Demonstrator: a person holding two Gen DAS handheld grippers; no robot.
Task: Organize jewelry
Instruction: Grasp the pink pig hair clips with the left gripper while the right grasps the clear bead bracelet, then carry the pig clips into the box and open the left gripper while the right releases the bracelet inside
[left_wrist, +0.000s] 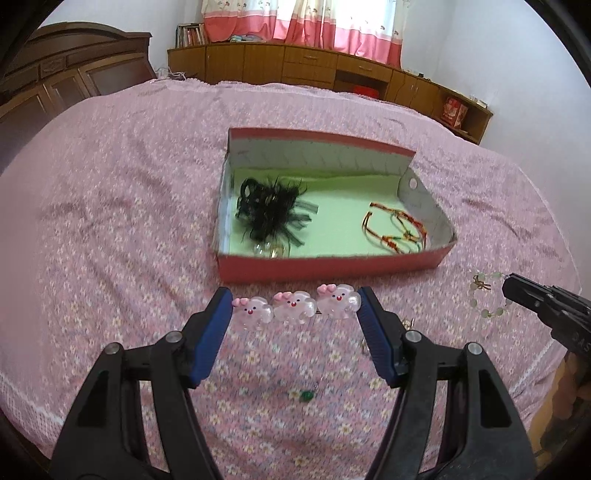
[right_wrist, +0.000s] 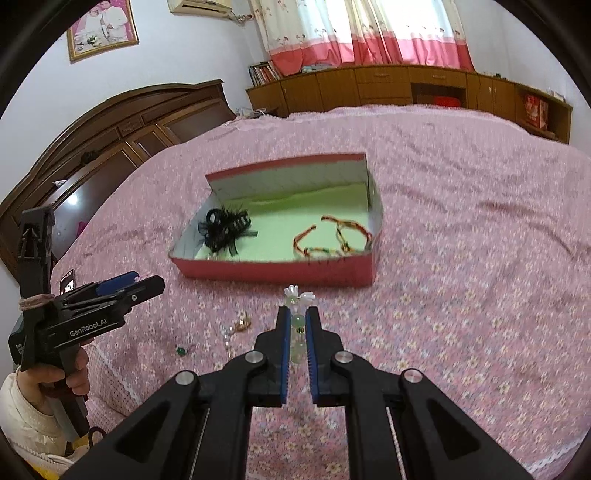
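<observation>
The left hand-held gripper (left_wrist: 294, 308) clamps the clear pink-bowed bunny hair clip (left_wrist: 295, 307) endwise just before the red cardboard box (left_wrist: 332, 264); the right hand-held gripper (right_wrist: 297, 325) pinches the pale green bead bracelet (right_wrist: 297, 323). Lift each clear of the near wall before releasing onto the green lining.

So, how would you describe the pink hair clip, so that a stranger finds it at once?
On the pink bedspread, just in front of the red box, the left gripper grips it by both ends. Only this hair clip has three translucent pink animals in a row.

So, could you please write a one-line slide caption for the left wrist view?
Left gripper clamps a three-bunny hair clip before the red box on the pink bedspread.
</observation>
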